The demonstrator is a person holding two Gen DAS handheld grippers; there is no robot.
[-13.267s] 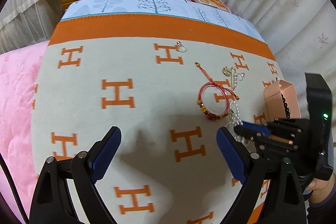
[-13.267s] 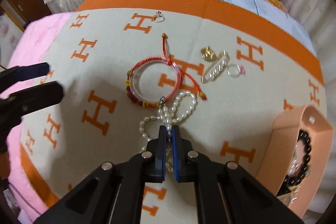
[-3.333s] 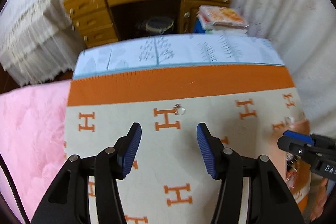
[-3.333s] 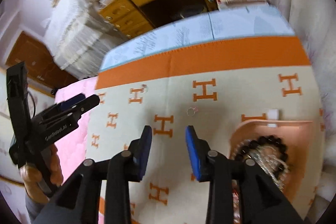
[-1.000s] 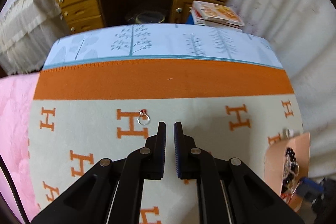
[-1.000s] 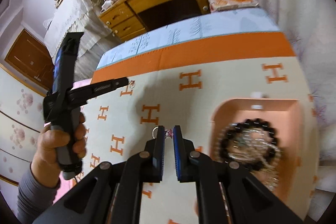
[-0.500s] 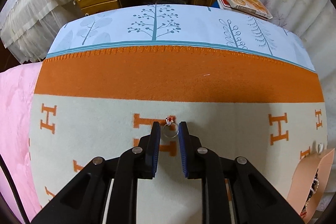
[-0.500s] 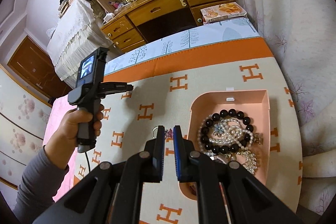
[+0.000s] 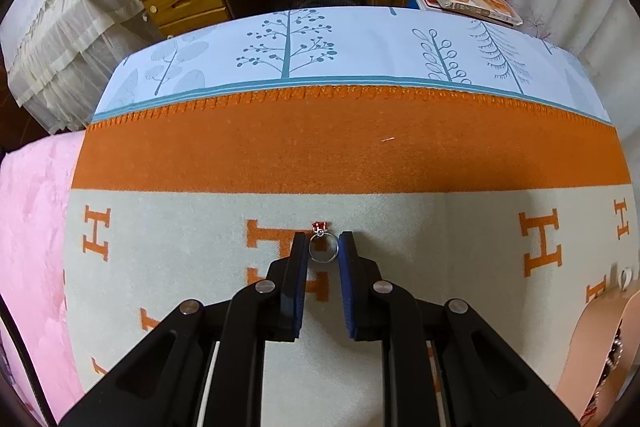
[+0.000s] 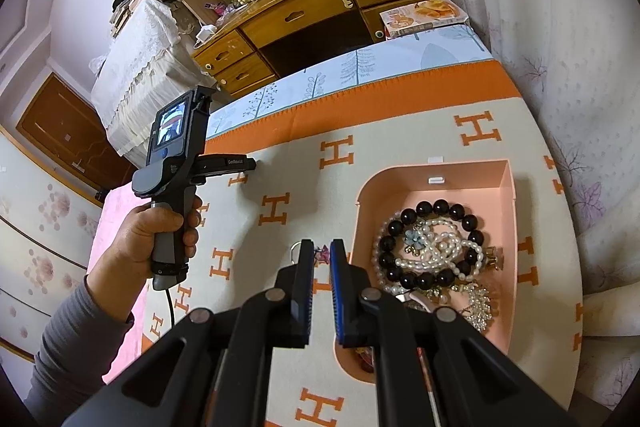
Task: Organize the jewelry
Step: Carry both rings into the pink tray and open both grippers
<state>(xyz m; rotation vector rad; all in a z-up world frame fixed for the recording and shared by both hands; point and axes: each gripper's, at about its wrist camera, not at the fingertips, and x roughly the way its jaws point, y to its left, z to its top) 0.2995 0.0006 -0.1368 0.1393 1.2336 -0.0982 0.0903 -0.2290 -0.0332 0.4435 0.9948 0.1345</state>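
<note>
Our left gripper (image 9: 323, 247) brackets the silver red-stoned ring (image 9: 322, 250) on the H-patterned blanket (image 9: 180, 239); our right gripper (image 10: 320, 254) clamps a pink-stoned ring (image 10: 319, 253) beside the peach box (image 10: 472, 171).

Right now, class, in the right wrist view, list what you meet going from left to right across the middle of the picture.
Person's left hand holding the left gripper → right gripper shut on a small ring → black bead bracelet in the pink box → curtain.
</note>
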